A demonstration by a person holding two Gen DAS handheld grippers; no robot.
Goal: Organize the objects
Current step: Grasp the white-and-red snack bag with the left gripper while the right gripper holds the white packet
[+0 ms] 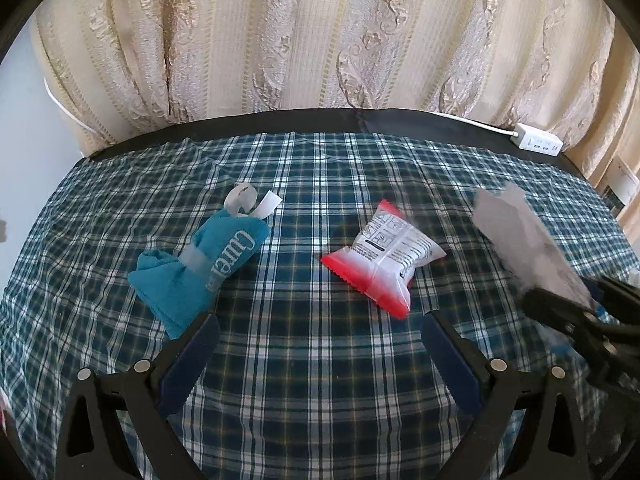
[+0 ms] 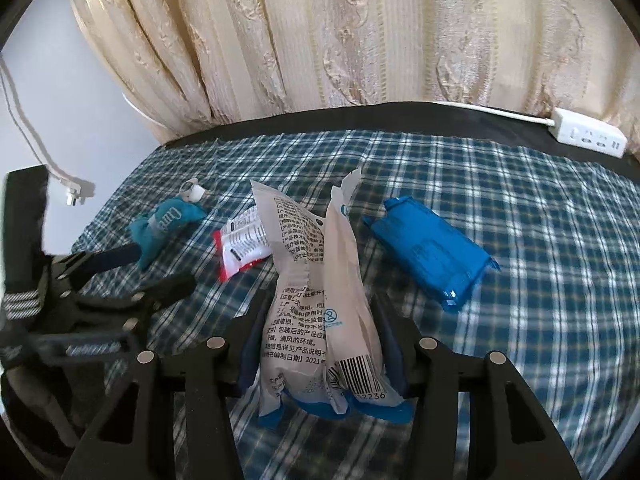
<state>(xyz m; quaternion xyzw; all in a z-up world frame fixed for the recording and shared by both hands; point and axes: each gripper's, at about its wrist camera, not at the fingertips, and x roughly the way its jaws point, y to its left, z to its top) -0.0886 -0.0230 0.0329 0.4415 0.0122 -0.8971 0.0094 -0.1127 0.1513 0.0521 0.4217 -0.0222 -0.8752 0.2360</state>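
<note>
Right claw (image 2: 320, 320) grips 1 crinkly white foil pouch (image 2: 312, 280), frame centre; left claw (image 1: 320, 344) released. On plaid cloth (image 2: 540, 240): 1 teal terry towel (image 1: 200, 264), 1 red-white sachet (image 1: 384, 256), 1 glossy blue pack (image 2: 432, 248).

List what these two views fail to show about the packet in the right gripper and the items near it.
- White packet: left wrist view, motion-blurred, print unreadable.
- Its blue bottom edge: right wrist view, partly behind the right gripper fingers.
- Red-edged snack pouch: right wrist view, right half hidden by the packet.

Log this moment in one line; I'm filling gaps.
right gripper: shut on white packet | left gripper: open, empty | on cloth: snack bag
</note>
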